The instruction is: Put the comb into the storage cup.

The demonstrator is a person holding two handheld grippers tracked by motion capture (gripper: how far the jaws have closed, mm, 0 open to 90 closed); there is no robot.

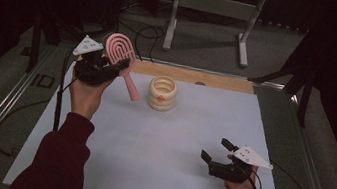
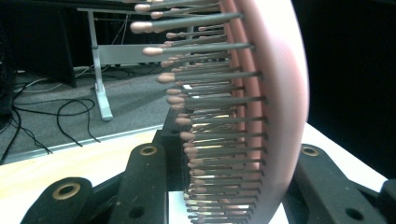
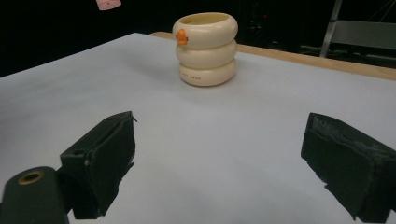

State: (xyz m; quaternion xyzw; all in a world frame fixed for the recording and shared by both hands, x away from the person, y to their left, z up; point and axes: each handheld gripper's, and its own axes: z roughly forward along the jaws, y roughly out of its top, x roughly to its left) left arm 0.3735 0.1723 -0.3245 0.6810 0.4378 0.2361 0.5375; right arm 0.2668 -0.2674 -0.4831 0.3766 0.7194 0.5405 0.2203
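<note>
While raised, left claw (image 1: 109, 68) around pink hairbrush (image 1: 122, 57) (handle downward).

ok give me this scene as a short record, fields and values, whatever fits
held thing: pink hairbrush, lifted off the table, handle pointing down toward the cup
left hand-held gripper: shut on the hairbrush head, bristles between the jaws
right hand-held gripper: open, nothing between the jaws, low over the near right of the table
cup: cream, ribbed in three rings, small orange mark, upright, apart from the hairbrush
table: white sheet on top, wooden strip along the far edge
</note>
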